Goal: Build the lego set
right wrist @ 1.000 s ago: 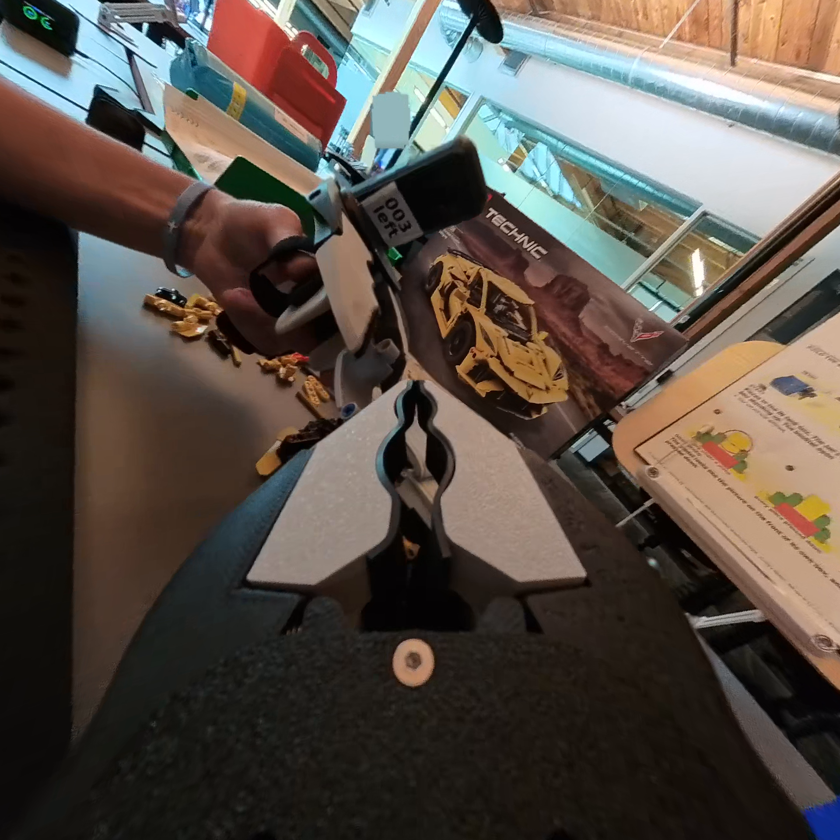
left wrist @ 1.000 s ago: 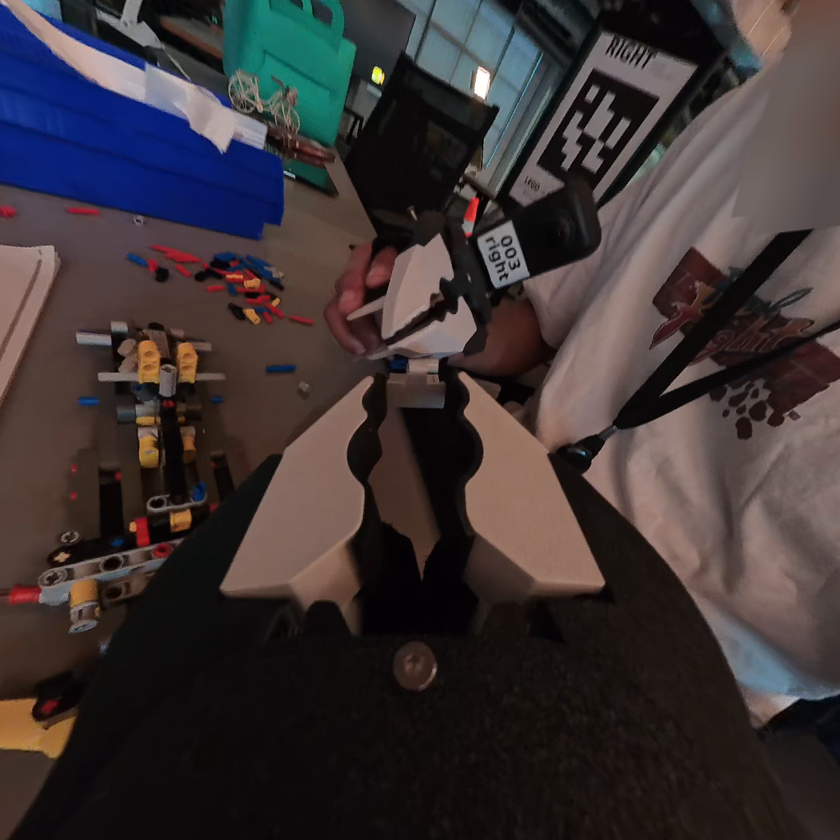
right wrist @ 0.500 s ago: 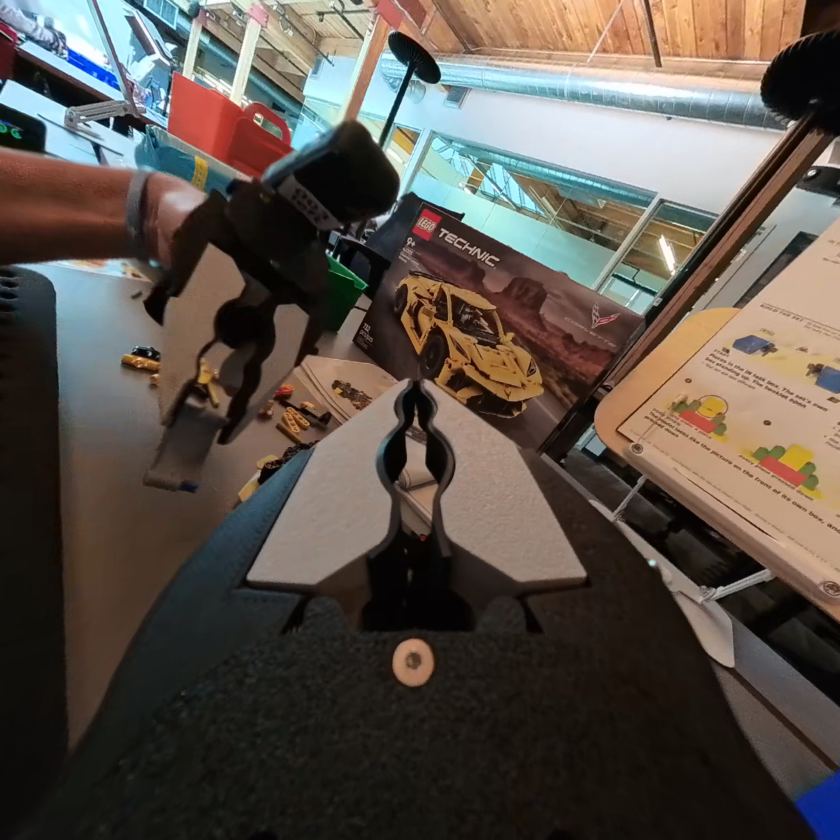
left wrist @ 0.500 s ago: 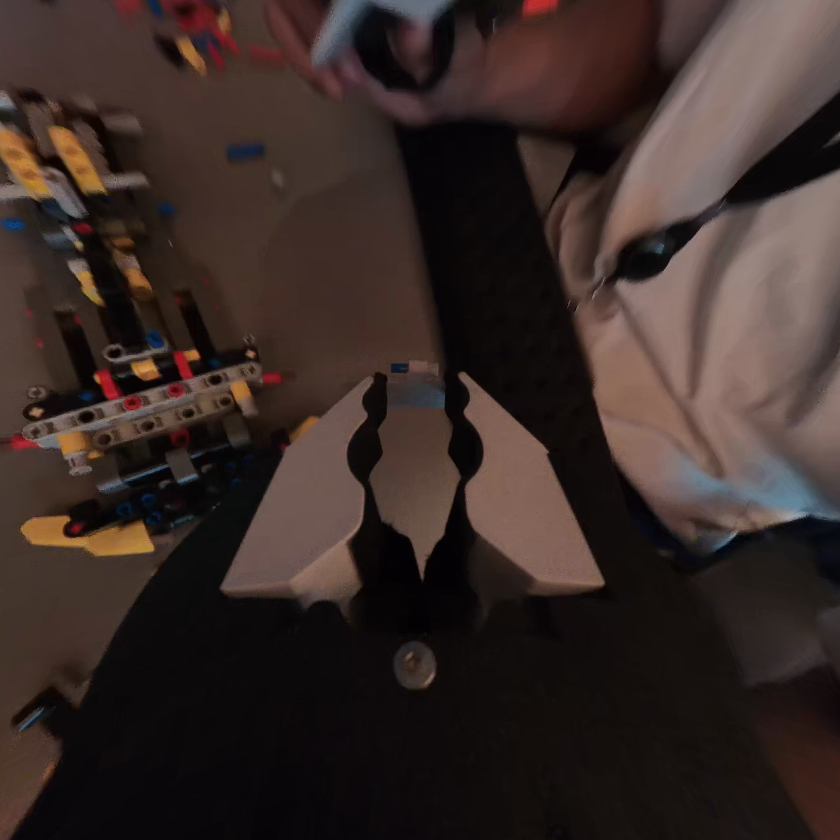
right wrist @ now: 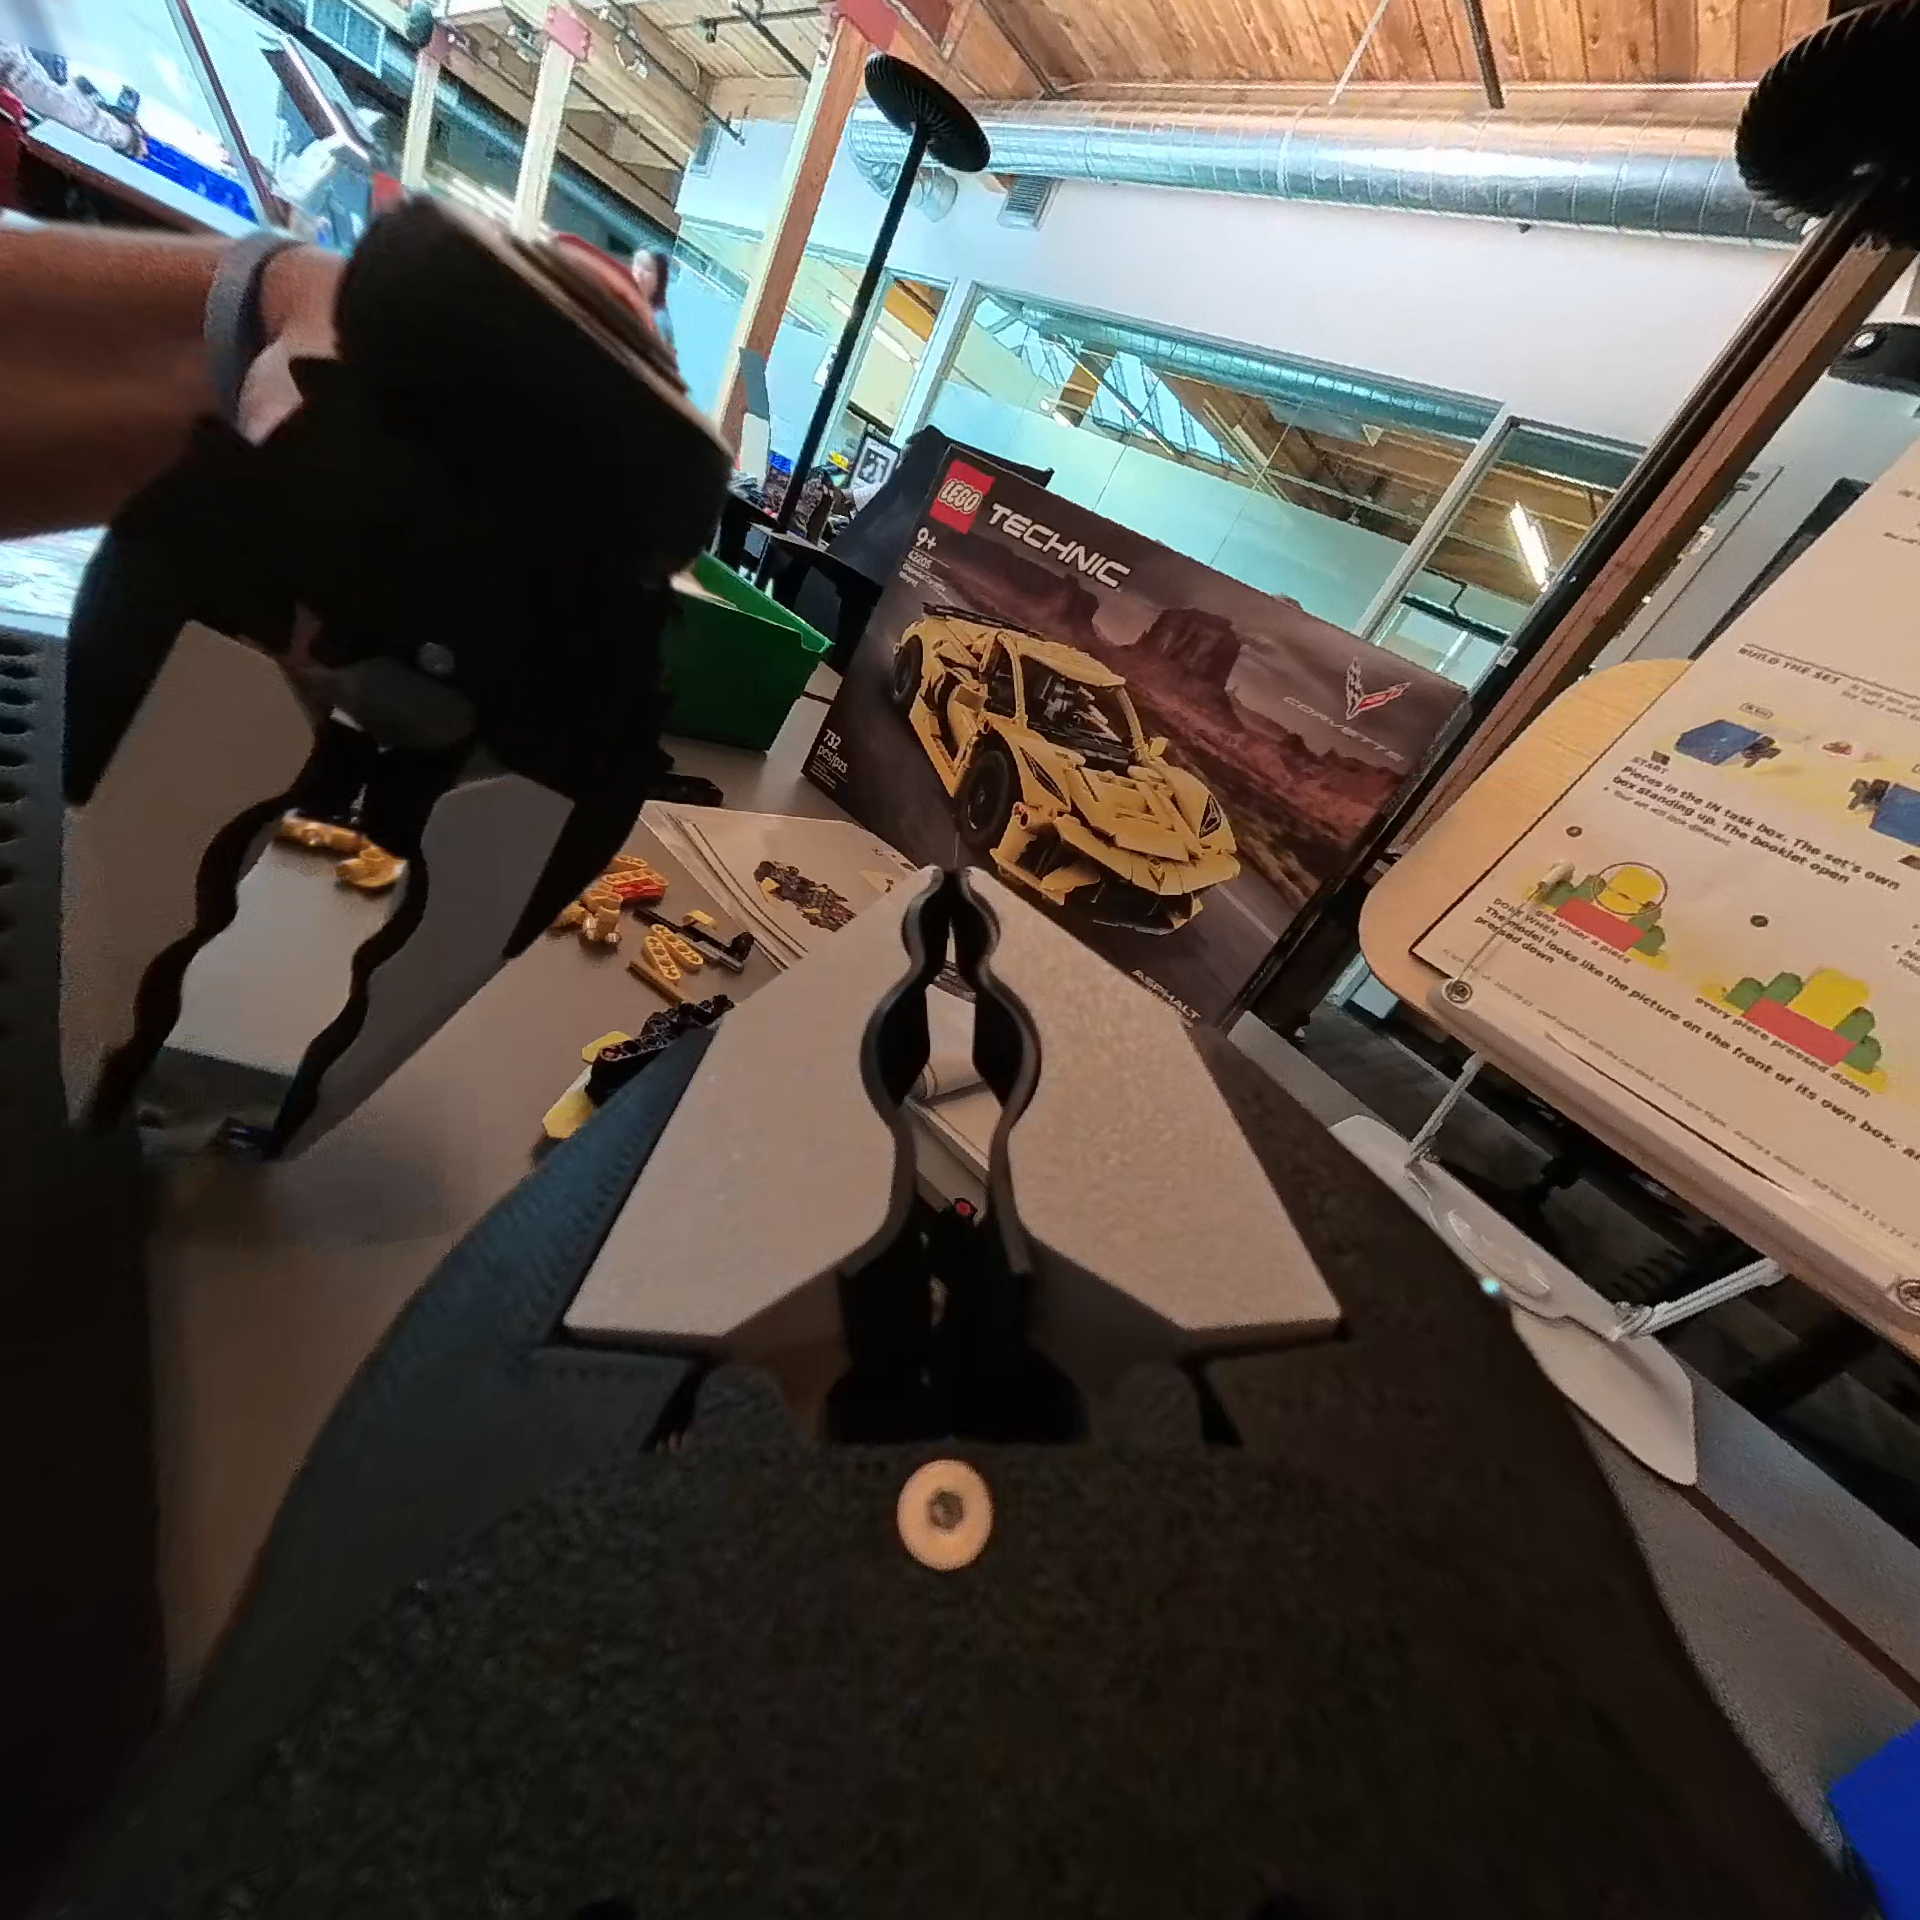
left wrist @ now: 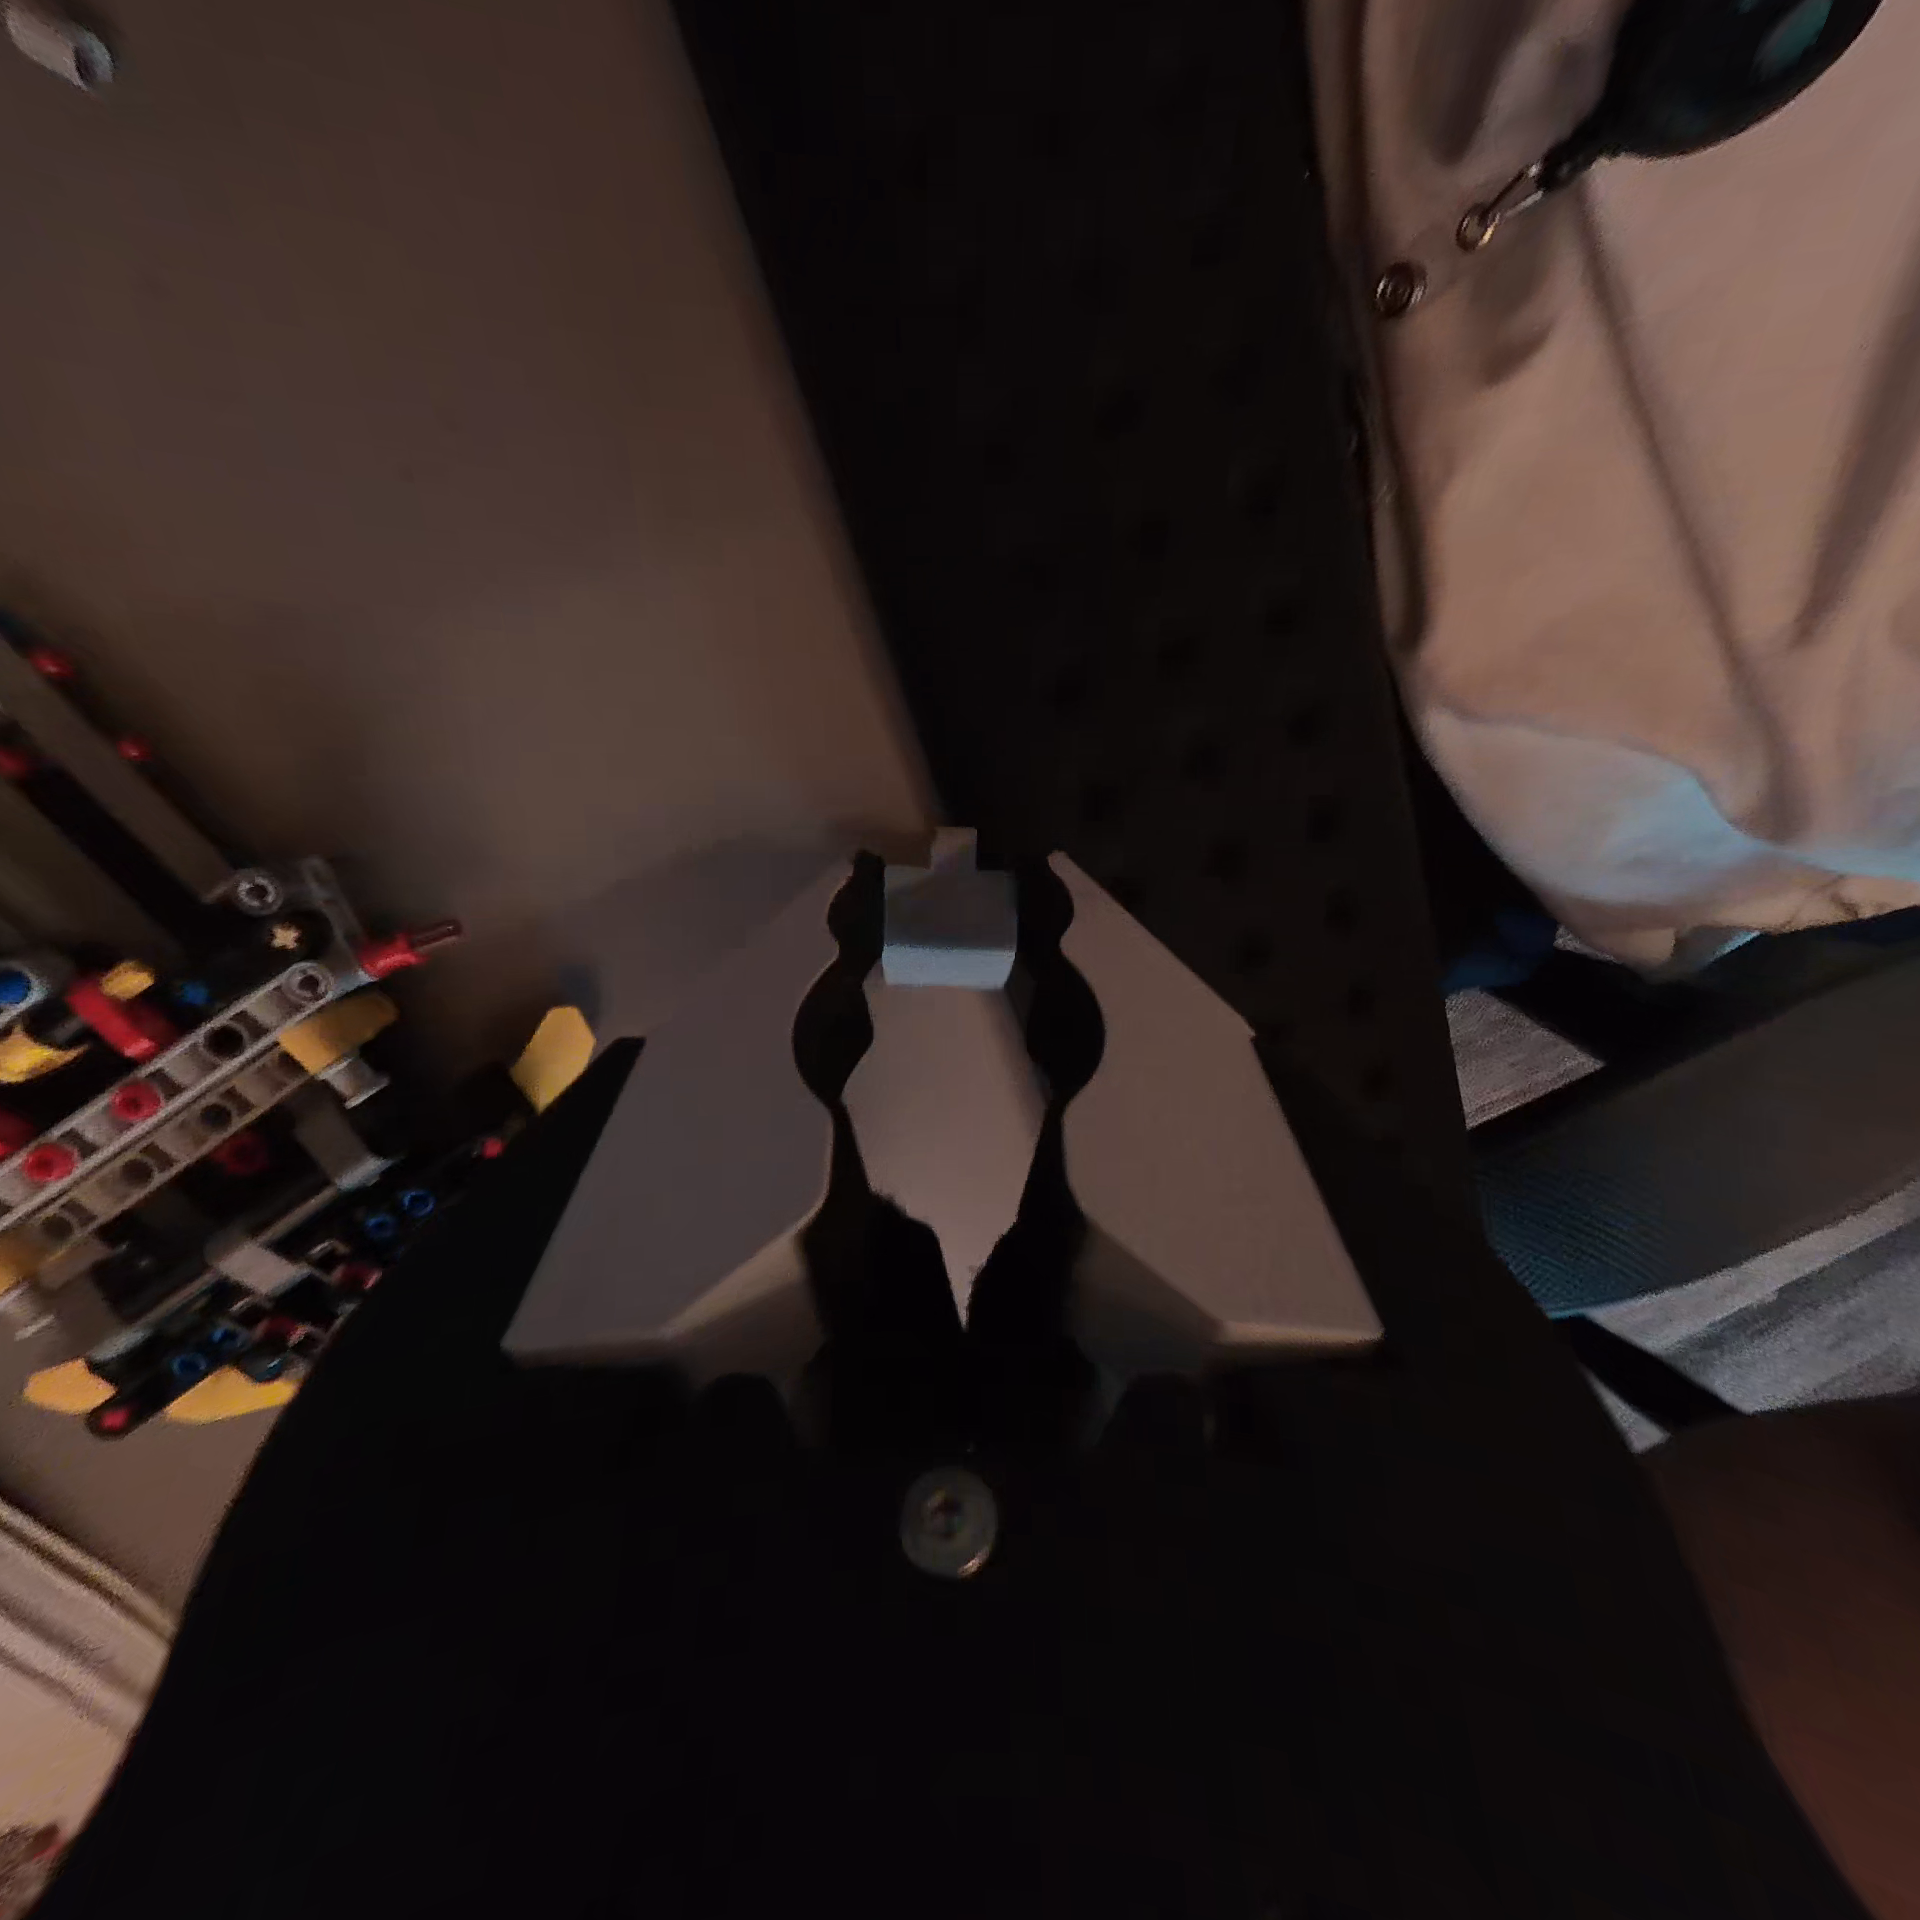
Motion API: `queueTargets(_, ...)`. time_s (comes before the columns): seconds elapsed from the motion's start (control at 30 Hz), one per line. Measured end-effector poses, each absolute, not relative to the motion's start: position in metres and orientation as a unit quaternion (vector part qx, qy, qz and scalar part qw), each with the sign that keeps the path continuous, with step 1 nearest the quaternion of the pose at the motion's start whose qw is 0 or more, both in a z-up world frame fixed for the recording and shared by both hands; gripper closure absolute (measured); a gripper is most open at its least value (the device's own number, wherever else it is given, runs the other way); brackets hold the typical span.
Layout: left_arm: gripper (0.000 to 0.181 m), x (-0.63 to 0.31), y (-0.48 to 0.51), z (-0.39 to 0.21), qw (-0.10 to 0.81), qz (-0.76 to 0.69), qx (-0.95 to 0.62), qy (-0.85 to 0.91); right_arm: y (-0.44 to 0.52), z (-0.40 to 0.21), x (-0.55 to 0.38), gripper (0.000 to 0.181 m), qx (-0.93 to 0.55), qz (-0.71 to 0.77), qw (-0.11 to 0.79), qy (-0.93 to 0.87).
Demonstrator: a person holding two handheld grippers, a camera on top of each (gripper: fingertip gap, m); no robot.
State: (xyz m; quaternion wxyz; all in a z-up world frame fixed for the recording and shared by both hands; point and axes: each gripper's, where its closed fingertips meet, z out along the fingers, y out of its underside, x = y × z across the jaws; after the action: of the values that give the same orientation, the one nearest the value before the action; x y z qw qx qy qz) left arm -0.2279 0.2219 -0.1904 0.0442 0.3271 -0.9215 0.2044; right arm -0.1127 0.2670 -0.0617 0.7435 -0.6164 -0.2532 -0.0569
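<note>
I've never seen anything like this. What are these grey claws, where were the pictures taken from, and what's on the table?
No robot here: a person holds a pincer tool in each hand, each with a camera looking forward along it. One picture is from the left tool, pinching a light grey piece near the half-built model. The other is from the right tool, shut and empty, facing loose yellow pieces, a booklet and the set's box.

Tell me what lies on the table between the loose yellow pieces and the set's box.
The open instruction booklet lies flat there, with the loose yellow pieces on its left and the box standing behind it. The right wrist view shows this.
</note>
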Motion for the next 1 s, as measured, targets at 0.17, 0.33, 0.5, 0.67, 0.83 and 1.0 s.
queueTargets(0.17, 0.157, -0.229, 0.218, -0.198, 0.056, 0.27, 0.365, -0.889, 0.267, -0.063, -0.113, 0.181, -0.618, -0.054, 0.741, -0.256)
queueTargets(0.33, 0.154, -0.225, 0.22, -0.195, 0.024, 0.32, 0.388, -0.864, 0.269, -0.065, -0.115, 0.181, -0.621, -0.051, 0.738, -0.26)
queueTargets(0.5, 0.152, -0.219, 0.239, -0.176, -0.064, 0.336, 0.419, -0.841, 0.269, -0.067, -0.114, 0.181, -0.624, -0.051, 0.736, -0.258)
queueTargets(0.67, 0.142, -0.23, 0.252, -0.187, -0.108, 0.228, 0.449, -0.857, 0.271, -0.067, -0.114, 0.181, -0.627, -0.046, 0.734, -0.256)
queueTargets(0.83, 0.145, -0.23, 0.245, -0.202, -0.12, 0.18, 0.455, -0.864, 0.27, -0.067, -0.114, 0.181, -0.627, -0.046, 0.734, -0.257)
queueTargets(1.0, 0.145, -0.223, 0.257, -0.212, -0.138, 0.141, 0.464, -0.864, 0.269, -0.067, -0.114, 0.181, -0.627, -0.045, 0.734, -0.257)
